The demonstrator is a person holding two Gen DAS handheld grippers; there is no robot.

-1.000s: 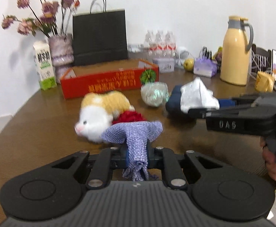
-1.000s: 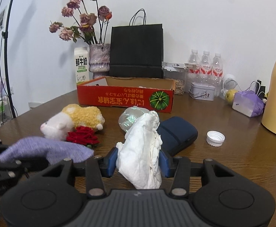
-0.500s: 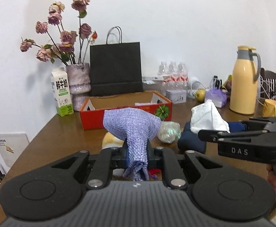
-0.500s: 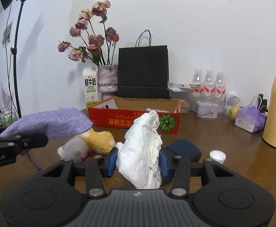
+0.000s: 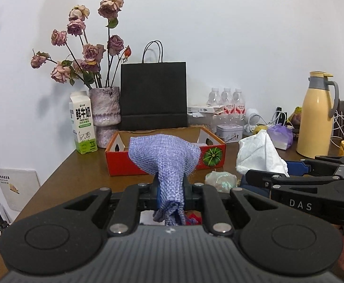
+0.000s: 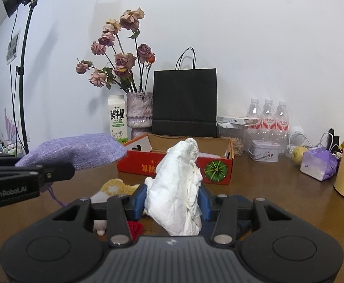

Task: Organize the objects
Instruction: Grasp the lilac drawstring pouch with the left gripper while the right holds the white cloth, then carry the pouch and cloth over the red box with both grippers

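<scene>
My left gripper (image 5: 170,194) is shut on a purple woven pouch (image 5: 163,158) and holds it in the air, in front of the open red cardboard box (image 5: 122,164). My right gripper (image 6: 173,199) is shut on a crumpled white tissue (image 6: 179,188), also raised, facing the same red cardboard box (image 6: 219,169). The pouch also shows at the left of the right wrist view (image 6: 77,151); the tissue shows at the right of the left wrist view (image 5: 259,155). A plush toy (image 6: 115,188), a red flower (image 6: 134,227) and a dark blue case (image 6: 241,224) lie on the table below.
Behind the box stand a black paper bag (image 5: 153,96), a vase of dried roses (image 5: 104,115) and a milk carton (image 5: 83,122). Water bottles (image 6: 267,115), a tin (image 6: 264,151) and a yellow thermos (image 5: 316,115) stand at the right. A shiny ball (image 5: 220,180) lies near the box.
Both grippers have risen well above the table with the pouch and the tissue still held, and have come nearer the red box.
</scene>
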